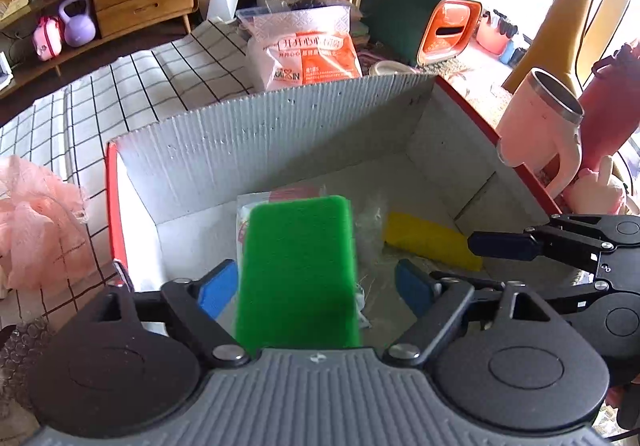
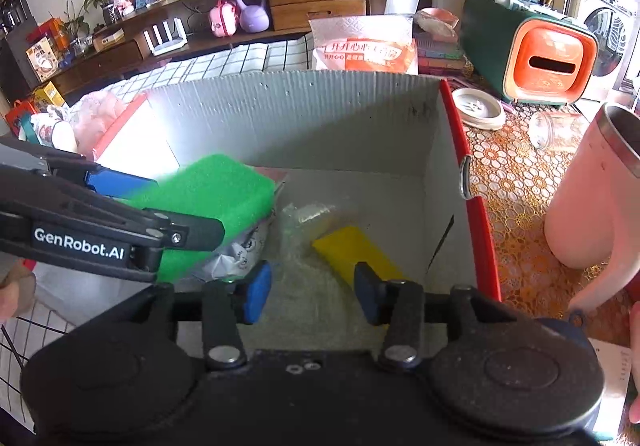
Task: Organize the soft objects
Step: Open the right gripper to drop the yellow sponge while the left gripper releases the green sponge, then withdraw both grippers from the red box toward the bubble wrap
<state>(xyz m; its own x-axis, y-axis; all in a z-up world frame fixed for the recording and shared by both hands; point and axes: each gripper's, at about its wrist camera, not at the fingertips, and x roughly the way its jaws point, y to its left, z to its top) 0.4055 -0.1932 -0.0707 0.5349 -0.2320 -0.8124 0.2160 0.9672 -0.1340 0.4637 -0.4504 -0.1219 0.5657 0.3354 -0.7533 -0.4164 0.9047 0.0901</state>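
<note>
Left hand-held gripper (image 1: 316, 288) — black frame, blue pads, jaws spread wide; the green rectangular foam sponge (image 1: 298, 270) stands between the pads, with a gap visible on each side in the left wrist view, so no pad presses on it. Sponge is blurred, tilted, over the box interior.

Right hand-held gripper (image 2: 312, 296) — black frame, blue pads, jaws parted, nothing between them; held over the box near its right wall.

Open corrugated cardboard box (image 1: 280, 125) — grey-white inside, red outside, on the table. Contents on its floor: yellow rectangular foam sponge (image 2: 352, 254) towards the right; crumpled clear plastic film (image 2: 304, 221) beside it; white printed soft packet (image 2: 240, 258) under the green sponge.

Outside the box: pink mesh bath puff (image 1: 36, 226) on the checked white tablecloth (image 1: 120, 93) to the left; pink insulated mug (image 2: 588, 197) just beside the box's right wall.
</note>
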